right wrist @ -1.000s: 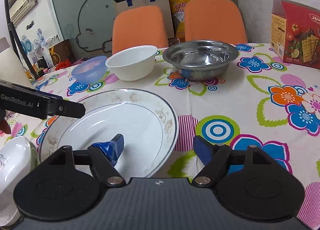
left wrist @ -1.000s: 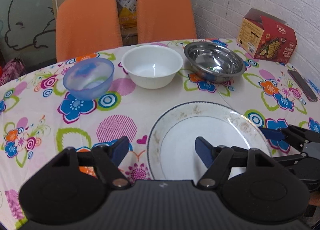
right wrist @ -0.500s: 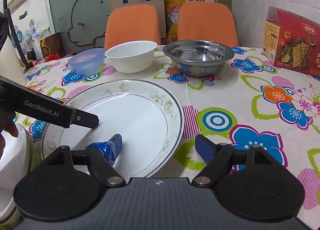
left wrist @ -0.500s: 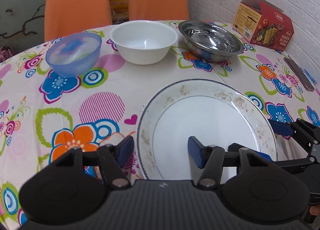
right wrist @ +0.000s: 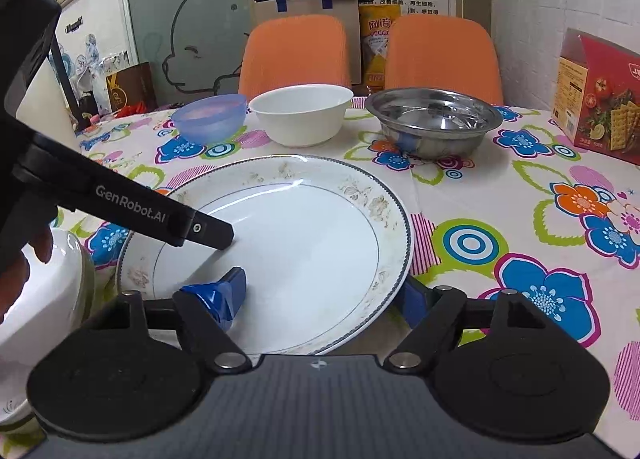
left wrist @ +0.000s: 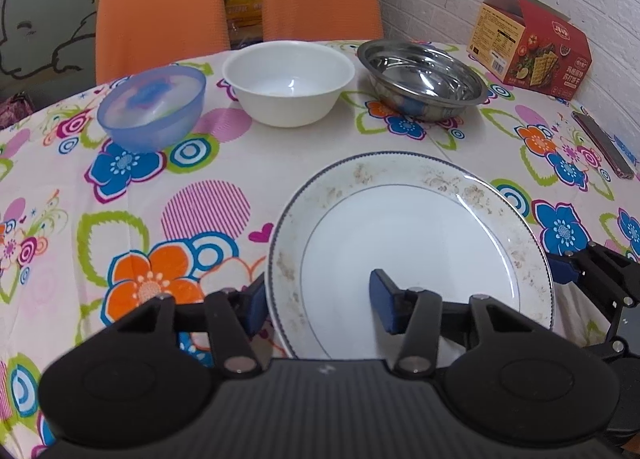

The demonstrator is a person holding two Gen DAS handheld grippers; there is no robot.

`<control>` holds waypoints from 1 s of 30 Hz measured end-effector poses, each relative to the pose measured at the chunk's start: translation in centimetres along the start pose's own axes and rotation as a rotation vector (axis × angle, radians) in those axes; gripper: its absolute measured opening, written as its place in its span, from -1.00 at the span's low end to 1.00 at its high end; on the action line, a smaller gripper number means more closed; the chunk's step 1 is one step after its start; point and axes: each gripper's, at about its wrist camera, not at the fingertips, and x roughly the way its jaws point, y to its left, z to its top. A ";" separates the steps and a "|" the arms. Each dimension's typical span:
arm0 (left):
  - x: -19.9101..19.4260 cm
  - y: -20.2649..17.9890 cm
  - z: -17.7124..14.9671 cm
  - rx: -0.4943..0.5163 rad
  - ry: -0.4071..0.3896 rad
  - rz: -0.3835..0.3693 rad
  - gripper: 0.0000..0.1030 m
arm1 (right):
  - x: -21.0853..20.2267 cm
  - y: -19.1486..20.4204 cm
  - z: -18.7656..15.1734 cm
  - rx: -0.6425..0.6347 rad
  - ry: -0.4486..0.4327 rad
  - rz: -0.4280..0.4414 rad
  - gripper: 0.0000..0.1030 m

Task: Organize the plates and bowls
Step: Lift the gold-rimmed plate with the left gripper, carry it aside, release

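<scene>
A large white plate (left wrist: 420, 219) with a blue rim line and faded flowers lies on the flowered tablecloth. My left gripper (left wrist: 320, 303) is open across its near-left rim, one finger over the plate and the other tucked at the rim's outer edge. From the other side, my right gripper (right wrist: 320, 299) is open across the near-right rim (right wrist: 396, 259), whose edge hides its right finger. The left gripper's finger (right wrist: 160, 215) reaches over the plate (right wrist: 312, 239) in the right wrist view. Behind stand a blue bowl (left wrist: 152, 107), a white bowl (left wrist: 288, 79) and a steel bowl (left wrist: 420, 79).
A red cracker box (left wrist: 528, 43) and a dark phone (left wrist: 604, 147) lie at the right. Two orange chairs (left wrist: 160, 15) stand behind the table. A white dish (right wrist: 44, 299) and a hand (right wrist: 20, 259) sit at the left in the right wrist view.
Both grippers moved in closer over the plate. The left gripper's fingers narrowed a little and now span the rim. The plate stayed in place.
</scene>
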 end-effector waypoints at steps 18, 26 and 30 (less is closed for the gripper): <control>1.4 -1.9 1.4 -0.016 0.002 -0.015 -0.24 | 0.7 -3.0 1.2 0.069 0.019 -0.027 0.20; 1.7 -2.6 1.4 0.003 -0.017 -0.007 0.05 | 1.2 -2.3 1.0 0.018 0.004 -0.043 0.32; 1.6 -2.4 1.8 -0.022 0.008 -0.005 -0.08 | 1.1 -2.4 1.3 0.044 0.015 -0.050 0.30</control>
